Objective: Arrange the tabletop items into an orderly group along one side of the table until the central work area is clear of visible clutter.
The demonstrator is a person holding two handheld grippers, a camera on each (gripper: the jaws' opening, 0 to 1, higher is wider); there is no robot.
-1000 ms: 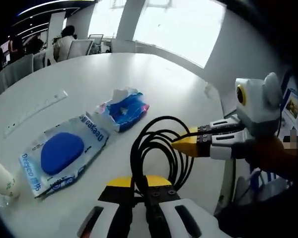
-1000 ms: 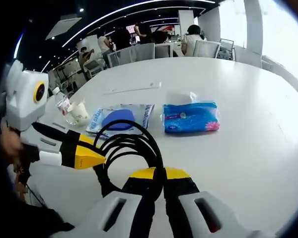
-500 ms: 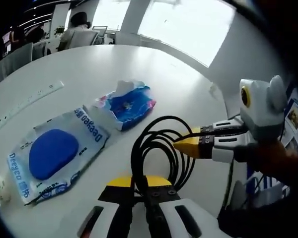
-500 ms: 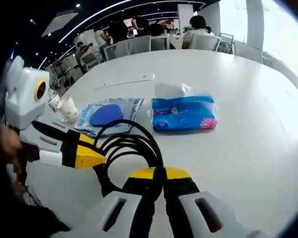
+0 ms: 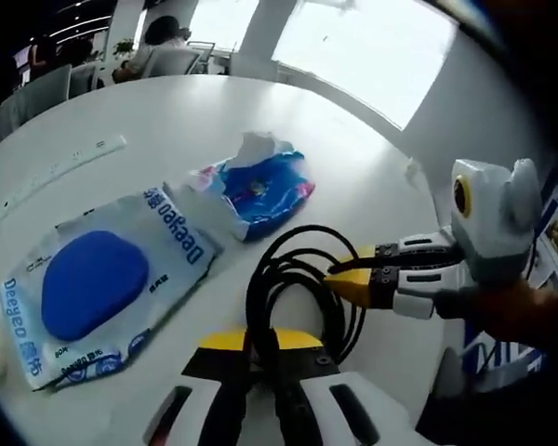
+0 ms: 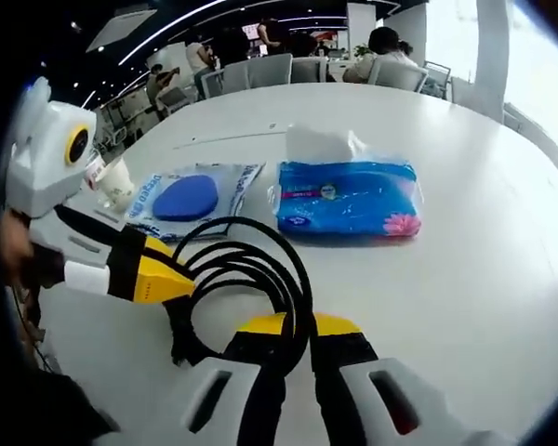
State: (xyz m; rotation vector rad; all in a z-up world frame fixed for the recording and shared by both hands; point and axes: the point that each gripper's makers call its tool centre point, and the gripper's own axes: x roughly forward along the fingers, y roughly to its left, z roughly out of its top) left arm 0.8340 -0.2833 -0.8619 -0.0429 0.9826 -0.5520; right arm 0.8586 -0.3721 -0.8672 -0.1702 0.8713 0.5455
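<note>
White tabletop (image 6: 465,279) under me — both my grippers pinch the coiled black cable (image 5: 293,293) together near its close edge, left gripper (image 5: 260,346) and right gripper (image 6: 293,327) clamped to keep loops tidy; beyond, wipes pack (image 5: 93,283), then tissue pack (image 6: 346,197).

On the table (image 6: 465,279), I see the cable coil (image 6: 251,279) nearest me. Behind it, the wipes pack (image 6: 188,197) lies left of the tissue pack (image 6: 349,197).
</note>
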